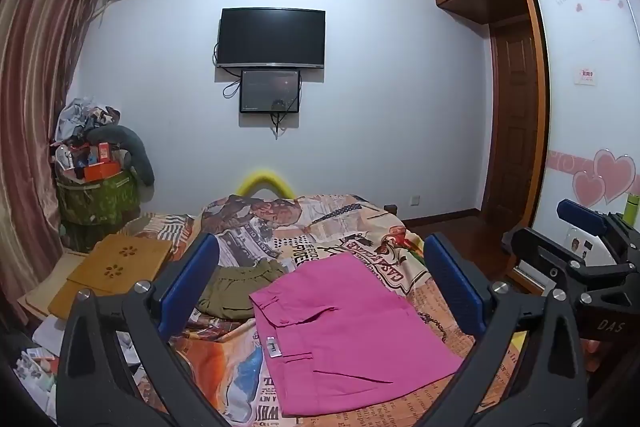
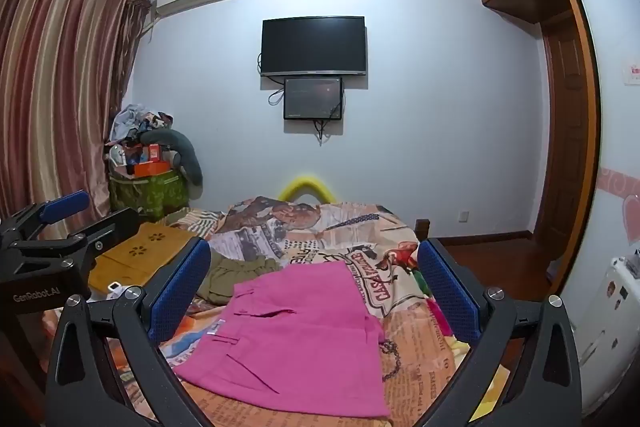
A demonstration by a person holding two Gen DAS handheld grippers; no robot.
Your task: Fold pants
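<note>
Left wrist view looks down between spread tongs at the bright pink cotton pants (image 1: 344, 339), which lie folded into a flat, roughly square packet on the printed newspaper-pattern bedspread (image 1: 360, 227), just ahead of and below both sets of tongs. The left gripper (image 1: 320, 291) has its blue pads wide apart and holds nothing; the right gripper (image 2: 316, 291) is likewise spread and empty, and each hovers above the cloth without touching it.

The fabric looks light, soft and limp, likely to sag and unfold if lifted by one point, so I would pinch through all layers at two corners of the near edge, or at the waistband edge to the left of the tongs. A small white sewn label (image 1: 273, 347) sits on that waistband; its print is too small to read.

Beyond the pants, toward the left pad, lies a crumpled olive-green garment (image 1: 240, 287). The bedspread reads "CASA" in the right wrist view. The left tool's black body is marked "GenRobot.AI" (image 2: 36, 295); the right tool's shows "DAS" (image 1: 610, 325).
</note>
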